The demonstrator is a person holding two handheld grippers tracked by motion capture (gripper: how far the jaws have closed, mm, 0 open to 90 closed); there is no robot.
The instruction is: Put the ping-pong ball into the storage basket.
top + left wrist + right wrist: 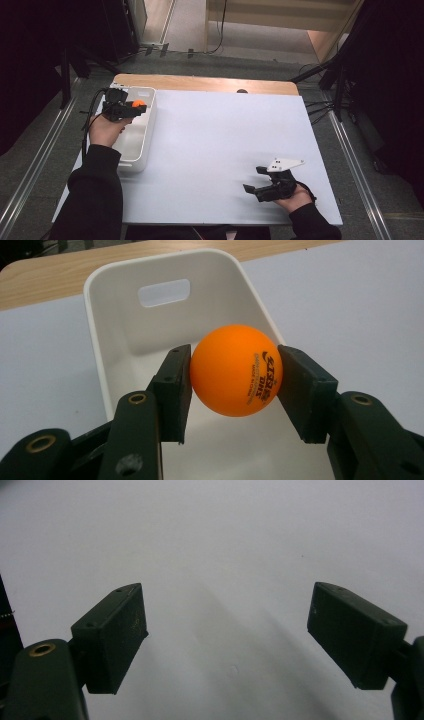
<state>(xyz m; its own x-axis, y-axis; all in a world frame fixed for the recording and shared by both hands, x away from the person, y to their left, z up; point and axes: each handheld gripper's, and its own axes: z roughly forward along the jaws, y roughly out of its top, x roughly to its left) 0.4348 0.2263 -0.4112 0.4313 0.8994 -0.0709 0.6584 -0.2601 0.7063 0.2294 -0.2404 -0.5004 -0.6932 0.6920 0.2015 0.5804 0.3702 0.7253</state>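
Note:
An orange table-tennis ball (236,370) with dark print sits between the pads of my left gripper (235,385), which is shut on it. In the high view the left gripper (134,106) holds the ball (138,104) above the far part of a white bin (131,159) at the table's left edge. The bin's end wall (165,270) has a handle slot. Near the front right of the table my right gripper (254,179) stands open, pointing left. In the right gripper view its jaws (227,630) are wide apart over bare white tabletop with nothing between them.
The white tabletop (220,140) spreads between the two hands. A wooden strip (205,82) runs along the table's far edge. Dark stands and cables line the floor on both sides.

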